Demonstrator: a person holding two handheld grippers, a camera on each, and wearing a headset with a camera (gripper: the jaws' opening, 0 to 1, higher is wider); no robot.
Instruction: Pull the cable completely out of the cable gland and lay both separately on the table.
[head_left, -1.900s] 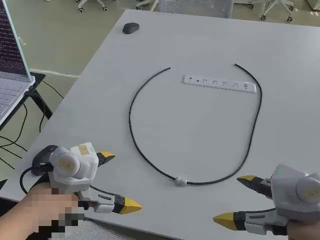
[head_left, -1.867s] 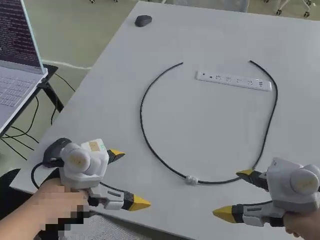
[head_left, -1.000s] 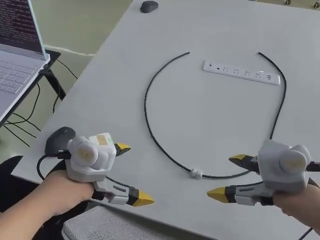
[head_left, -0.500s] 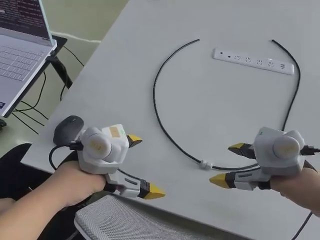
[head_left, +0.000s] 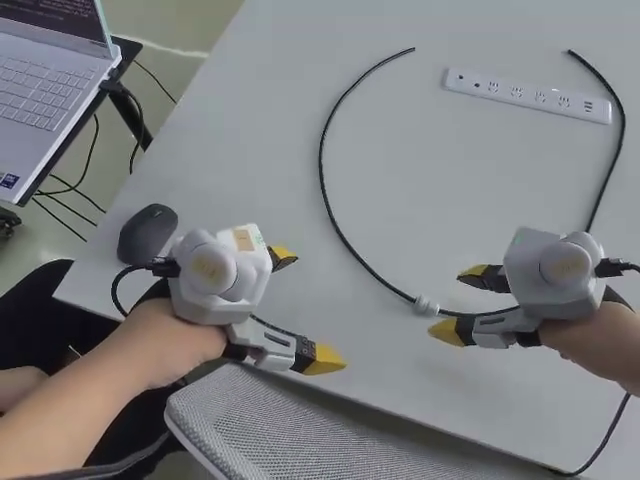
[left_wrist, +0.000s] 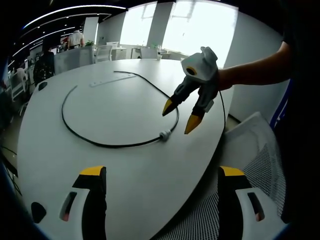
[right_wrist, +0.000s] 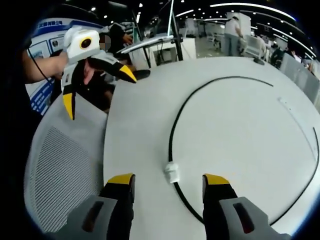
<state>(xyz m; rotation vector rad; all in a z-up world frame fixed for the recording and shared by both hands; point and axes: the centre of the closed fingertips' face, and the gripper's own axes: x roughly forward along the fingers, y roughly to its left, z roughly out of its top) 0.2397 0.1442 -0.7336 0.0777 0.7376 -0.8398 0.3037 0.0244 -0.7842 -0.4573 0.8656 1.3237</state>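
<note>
A long black cable (head_left: 330, 205) lies in a wide arc on the white table (head_left: 250, 150), threaded through a small white cable gland (head_left: 426, 305) near the front edge. My right gripper (head_left: 460, 302) hovers open just right of the gland; in the right gripper view the gland (right_wrist: 171, 172) sits just ahead of the spread yellow tips (right_wrist: 169, 179), with the cable (right_wrist: 175, 125) running on beyond it. My left gripper (head_left: 306, 310) is open at the table's front-left edge, well apart from the gland (left_wrist: 164, 134) and holding nothing. The right gripper (left_wrist: 179, 116) shows in the left gripper view.
A white power strip (head_left: 527, 95) lies at the far side inside the cable's arc. A black mouse (head_left: 147, 220) sits by the left hand, a laptop (head_left: 45, 90) on a stand to the left. A mesh chair back (head_left: 300, 430) is below the table edge.
The head camera has dipped toward the near edge. My right gripper has come in leftward to the gland. My left gripper has shifted slightly right along the front edge.
</note>
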